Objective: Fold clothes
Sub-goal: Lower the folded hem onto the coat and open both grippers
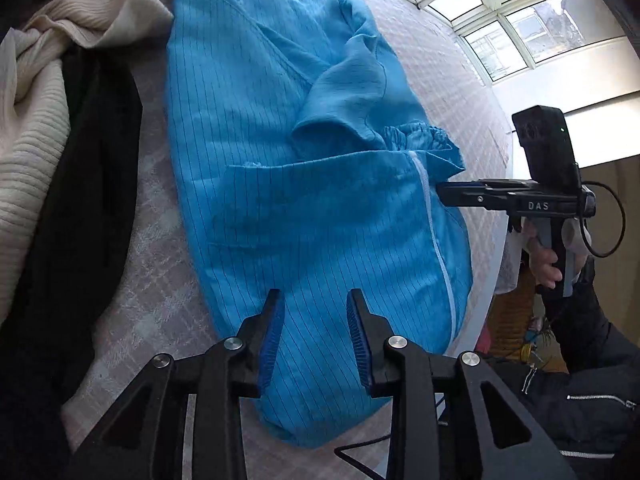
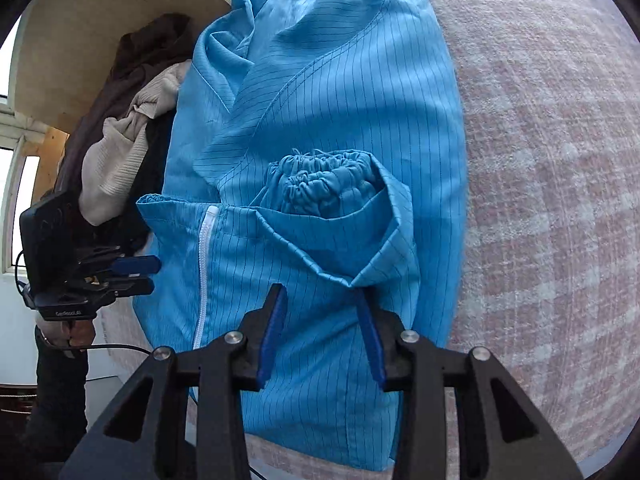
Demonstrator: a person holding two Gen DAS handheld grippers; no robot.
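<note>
A blue pinstriped garment (image 1: 280, 200) with a white zipper (image 1: 436, 248) lies partly folded on a checked bed cover (image 1: 152, 312). Its lower part is folded up, and an elastic cuff (image 2: 324, 184) lies bunched on the fold. My left gripper (image 1: 316, 312) is open just above the garment's near edge, with nothing between its fingers. My right gripper (image 2: 320, 312) is open over the folded lower part, its right finger under a raised corner of cloth (image 2: 360, 276). The right gripper (image 1: 444, 194) also shows in the left wrist view at the zipper edge. The left gripper (image 2: 152, 276) shows open in the right wrist view.
A cream knitted sweater (image 1: 44, 120) and a dark garment (image 1: 84, 200) lie piled beside the blue one, on its left in the left wrist view. The bed edge (image 1: 488, 288) is close on the right, with windows (image 1: 500, 40) beyond. Bare checked cover (image 2: 552, 200) lies right of the garment.
</note>
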